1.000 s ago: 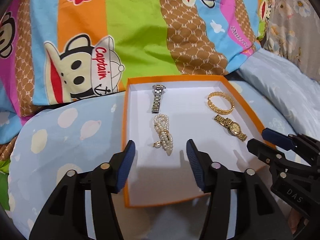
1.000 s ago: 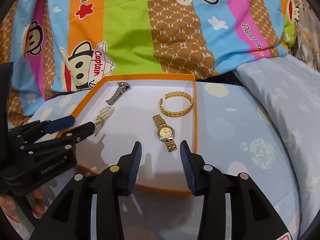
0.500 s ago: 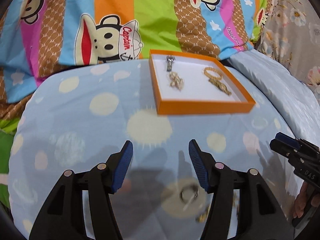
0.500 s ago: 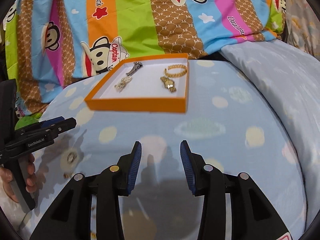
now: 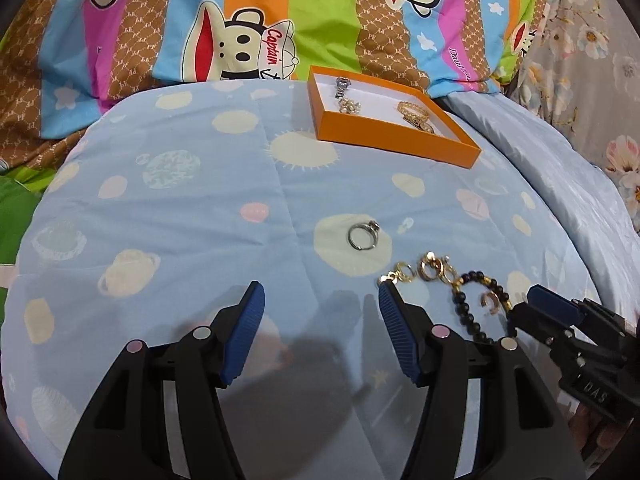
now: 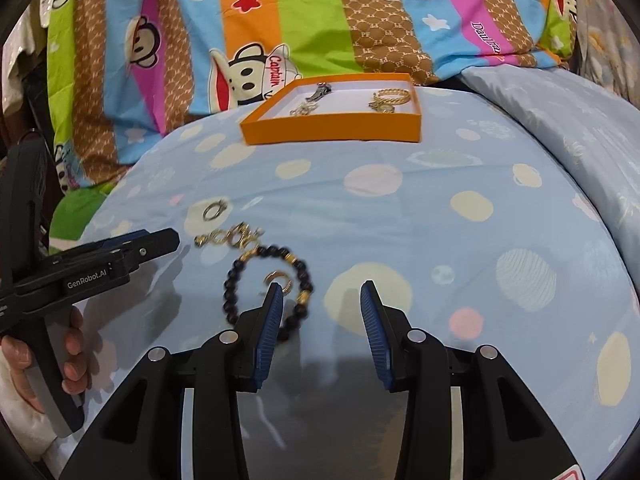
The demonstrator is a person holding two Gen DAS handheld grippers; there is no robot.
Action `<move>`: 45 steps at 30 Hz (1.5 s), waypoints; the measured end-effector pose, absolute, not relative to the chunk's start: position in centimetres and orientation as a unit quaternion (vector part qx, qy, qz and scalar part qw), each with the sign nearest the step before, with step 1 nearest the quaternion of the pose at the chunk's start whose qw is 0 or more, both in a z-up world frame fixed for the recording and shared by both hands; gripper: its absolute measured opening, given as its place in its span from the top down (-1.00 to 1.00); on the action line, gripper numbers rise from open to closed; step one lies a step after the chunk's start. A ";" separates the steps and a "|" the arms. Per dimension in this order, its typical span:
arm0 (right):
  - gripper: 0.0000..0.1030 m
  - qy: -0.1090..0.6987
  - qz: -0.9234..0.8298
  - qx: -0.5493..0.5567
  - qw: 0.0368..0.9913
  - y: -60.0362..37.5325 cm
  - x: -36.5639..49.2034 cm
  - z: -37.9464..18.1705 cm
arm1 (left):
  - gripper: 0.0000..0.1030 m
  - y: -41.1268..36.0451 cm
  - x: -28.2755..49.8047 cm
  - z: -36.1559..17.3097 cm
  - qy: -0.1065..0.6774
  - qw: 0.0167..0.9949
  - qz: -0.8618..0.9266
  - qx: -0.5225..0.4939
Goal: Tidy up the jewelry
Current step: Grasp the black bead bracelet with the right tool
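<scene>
An orange tray (image 5: 392, 142) (image 6: 332, 130) at the far side of the bed holds a silver watch (image 5: 342, 84), a pearl piece (image 5: 350, 106), a gold bangle (image 6: 392, 96) and a gold watch (image 6: 384, 108). Near me on the blue sheet lie a silver ring (image 5: 362, 236) (image 6: 214, 210), gold earrings (image 5: 426, 270) (image 6: 232, 236), a black bead bracelet (image 5: 474, 304) (image 6: 266, 284) and a small gold hoop (image 6: 278, 278). My left gripper (image 5: 320, 332) is open and empty, left of the earrings. My right gripper (image 6: 320, 320) is open and empty, its left finger over the bracelet's edge.
A striped cartoon-monkey quilt (image 5: 240, 20) is bunched behind the tray. A pale blue pillow (image 6: 560, 112) lies to the right. The right gripper shows in the left wrist view (image 5: 560, 316); the left gripper shows in the right wrist view (image 6: 120, 252).
Both grippers have pulled back from the tray toward the near side of the bed. The loose ring, earrings and bead bracelet have come into view.
</scene>
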State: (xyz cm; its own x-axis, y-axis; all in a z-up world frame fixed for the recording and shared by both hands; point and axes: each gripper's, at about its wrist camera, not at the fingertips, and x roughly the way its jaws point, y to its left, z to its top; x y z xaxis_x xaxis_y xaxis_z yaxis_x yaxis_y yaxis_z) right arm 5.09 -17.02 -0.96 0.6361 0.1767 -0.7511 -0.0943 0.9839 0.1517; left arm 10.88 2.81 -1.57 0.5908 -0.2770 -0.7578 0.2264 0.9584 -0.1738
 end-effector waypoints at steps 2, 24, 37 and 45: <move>0.22 0.416 0.079 0.046 0.905 -16.3 4.6 -0.8 | -0.11 2.3 10.4 -1.5 0.426 0.893 -0.141 -0.015; 0.47 0.424 0.113 0.016 0.899 -12.2 4.5 -0.7 | -0.13 2.4 10.7 -1.7 0.434 0.890 -0.140 -0.021; 0.86 0.439 0.089 0.000 0.894 -11.6 6.3 -1.3 | -0.13 2.4 10.7 -1.7 0.434 0.890 -0.141 -0.020; 0.86 0.385 0.059 0.045 0.920 -15.1 6.7 2.0 | -0.13 1.8 10.3 -1.8 0.433 0.888 -0.157 -0.011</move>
State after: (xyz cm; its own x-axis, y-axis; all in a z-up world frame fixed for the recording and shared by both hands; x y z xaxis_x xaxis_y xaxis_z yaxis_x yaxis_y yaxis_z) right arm 6.69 -15.06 2.03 0.6960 0.1431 -0.7036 -0.0744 0.9890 0.1276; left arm 10.33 1.79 -1.83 0.5766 -0.2879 -0.7646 0.2690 0.9506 -0.1550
